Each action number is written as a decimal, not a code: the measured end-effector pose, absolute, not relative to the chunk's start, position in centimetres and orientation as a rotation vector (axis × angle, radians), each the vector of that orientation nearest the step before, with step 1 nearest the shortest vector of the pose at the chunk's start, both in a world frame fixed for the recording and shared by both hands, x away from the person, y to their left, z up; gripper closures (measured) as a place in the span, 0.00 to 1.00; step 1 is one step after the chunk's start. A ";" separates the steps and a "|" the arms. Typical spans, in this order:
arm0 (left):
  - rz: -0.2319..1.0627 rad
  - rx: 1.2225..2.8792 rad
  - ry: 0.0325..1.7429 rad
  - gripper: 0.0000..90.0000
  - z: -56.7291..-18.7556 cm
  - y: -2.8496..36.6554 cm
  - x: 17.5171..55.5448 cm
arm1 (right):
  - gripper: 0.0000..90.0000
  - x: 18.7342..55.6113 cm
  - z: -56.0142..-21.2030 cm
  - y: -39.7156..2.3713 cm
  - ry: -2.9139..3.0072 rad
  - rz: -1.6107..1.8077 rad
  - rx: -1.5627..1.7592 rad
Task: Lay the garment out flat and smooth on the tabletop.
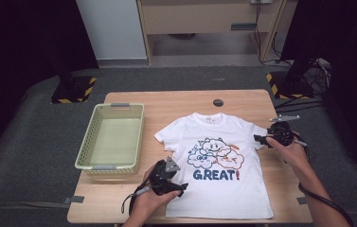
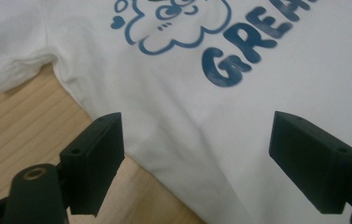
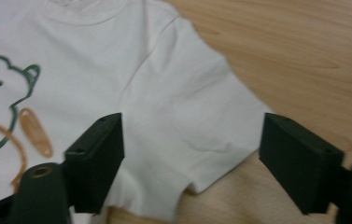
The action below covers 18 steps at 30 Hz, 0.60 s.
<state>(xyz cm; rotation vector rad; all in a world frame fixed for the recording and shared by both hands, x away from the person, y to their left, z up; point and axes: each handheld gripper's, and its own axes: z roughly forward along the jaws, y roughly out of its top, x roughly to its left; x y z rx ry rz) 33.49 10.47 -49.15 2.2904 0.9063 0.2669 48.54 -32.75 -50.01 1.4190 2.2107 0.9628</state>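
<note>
Left gripper (image 1: 178, 187) sits nearest, at the front of the table (image 1: 176, 100), held in the left hand (image 1: 148, 198). Its tips are over the shirt's (image 1: 223, 189) left side edge, below the sleeve. In the left gripper view the gripper (image 2: 197, 156) has its jaws standing wide apart. White cloth (image 2: 276, 98) and its edge lie in the gap, but neither pad presses on it. Nothing held. Bare wood (image 2: 19, 121) shows to the left of the cloth edge. Blue lettering runs across the top of that view, slightly blurred.

Shirt lies flat, face up, on the right half of the table, collar toward the far edge, hem near the front edge. Print: blue and orange cloud figures above the word GREAT!.

Right gripper (image 1: 261, 139) is farther back, at the shirt's right sleeve, in the right hand (image 1: 293, 152), grey plate on top. In the right gripper view the gripper (image 3: 192, 154) is open wide. The sleeve (image 3: 197, 121) lies between the jaws, untouched by the pads, with wood (image 3: 304, 56) beyond it. Nothing gripped.

Basket (image 1: 95, 130), pale green, stands on the left half of the table, just beside the shirt's left sleeve, not touching it.

A dark round grommet (image 1: 218, 102) is set in the table's far edge, beyond the collar.
</note>
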 end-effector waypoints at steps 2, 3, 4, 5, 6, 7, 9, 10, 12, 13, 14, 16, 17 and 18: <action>0.270 2.267 0.926 0.19 -49.6 10.4 33.8 | 0.40 49.4 -50.1 -33.3 2.184 0.943 1.453; 0.274 2.268 0.931 0.19 -49.9 10.5 33.8 | 0.45 49.7 -50.3 -33.6 2.175 0.942 1.467; 0.276 2.270 0.936 0.19 -50.2 10.5 33.8 | 0.47 50.1 -50.4 -33.9 2.167 0.937 1.477; 0.277 2.277 0.940 0.20 -50.4 10.6 33.7 | 0.49 50.4 -50.6 -34.0 2.160 0.929 1.493; 0.276 2.277 0.943 0.20 -50.5 10.6 33.7 | 0.50 50.7 -50.8 -34.2 2.155 0.919 1.506; 0.278 2.276 0.948 0.20 -50.6 10.7 33.7 | 0.51 50.9 -51.0 -34.4 2.149 0.912 1.511; 0.283 2.264 0.959 0.20 -50.6 10.9 33.6 | 0.52 51.3 -51.2 -34.6 2.136 0.902 1.531; 0.288 2.260 0.961 0.20 -50.5 11.0 33.6 | 0.53 51.5 -51.3 -34.6 2.137 0.897 1.532; 0.290 2.248 0.971 0.20 -50.5 11.2 33.6 | 0.53 51.8 -51.5 -34.5 2.138 0.889 1.533; 0.288 2.245 0.975 0.20 -50.5 11.3 33.6 | 0.53 51.9 -51.6 -34.5 2.137 0.884 1.543; 0.285 2.246 0.976 0.20 -50.5 11.4 33.6 | 0.53 52.0 -51.7 -34.5 2.140 0.877 1.545; 0.285 2.249 0.978 0.21 -50.7 11.4 33.5 | 0.54 52.1 -51.8 -34.4 2.143 0.872 1.550; 0.284 2.253 0.976 0.21 -50.7 11.4 33.4 | 0.55 52.1 -51.9 -34.3 2.148 0.866 1.549; 0.284 2.254 0.976 0.21 -50.7 11.4 33.4 | 0.57 52.1 -51.9 -34.1 2.154 0.862 1.545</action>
